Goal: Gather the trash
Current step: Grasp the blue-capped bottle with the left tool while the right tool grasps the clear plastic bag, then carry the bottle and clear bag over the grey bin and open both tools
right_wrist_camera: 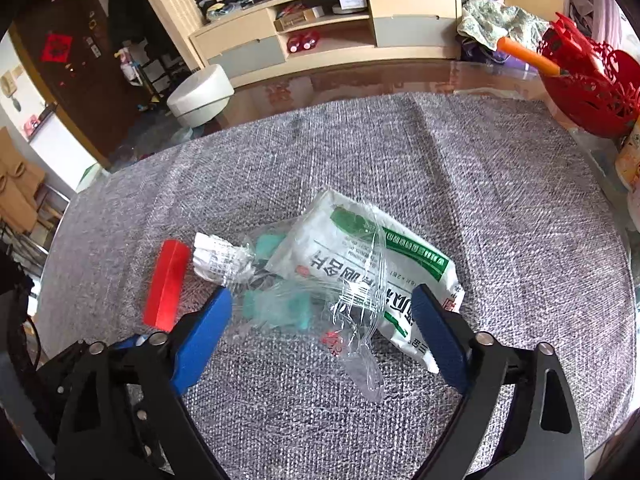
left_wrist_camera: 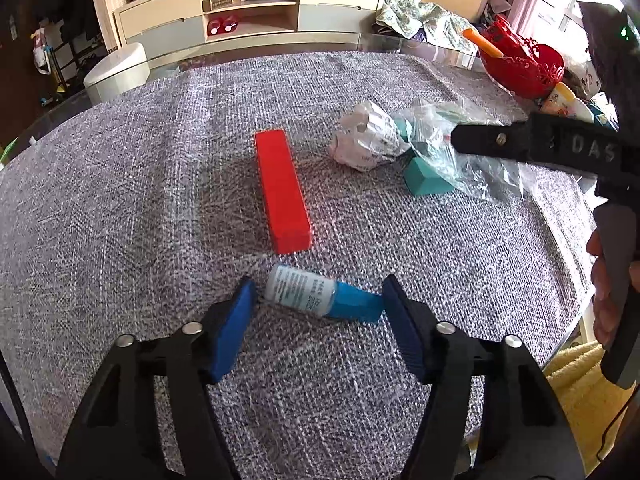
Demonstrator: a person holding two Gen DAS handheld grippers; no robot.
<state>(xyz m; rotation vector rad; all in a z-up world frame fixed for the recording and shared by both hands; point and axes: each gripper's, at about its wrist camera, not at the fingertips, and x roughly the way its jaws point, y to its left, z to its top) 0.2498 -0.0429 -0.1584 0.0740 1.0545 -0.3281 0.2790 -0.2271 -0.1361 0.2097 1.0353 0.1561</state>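
A grey, coarsely woven cloth (left_wrist_camera: 120, 200) covers the table. On it lie one long red block (left_wrist_camera: 283, 192), matte and rectangular, one crumpled white paper ball (left_wrist_camera: 366, 142), two teal wedge-shaped blocks (left_wrist_camera: 426, 180) and one crinkled clear plastic bag (right_wrist_camera: 352, 320) draped over a glossy white and green printed packet (right_wrist_camera: 372, 256).

Near the left gripper (left_wrist_camera: 320, 300), one small bottle (left_wrist_camera: 308, 294) with a white label and blue cap lies on its side between the blue ribbed pads; the jaws touch its ends, closed on it.

The right gripper (right_wrist_camera: 322, 312) stands released, its pads flanking the bag and packet at right. One red lattice basket (right_wrist_camera: 588, 80) sits far right.
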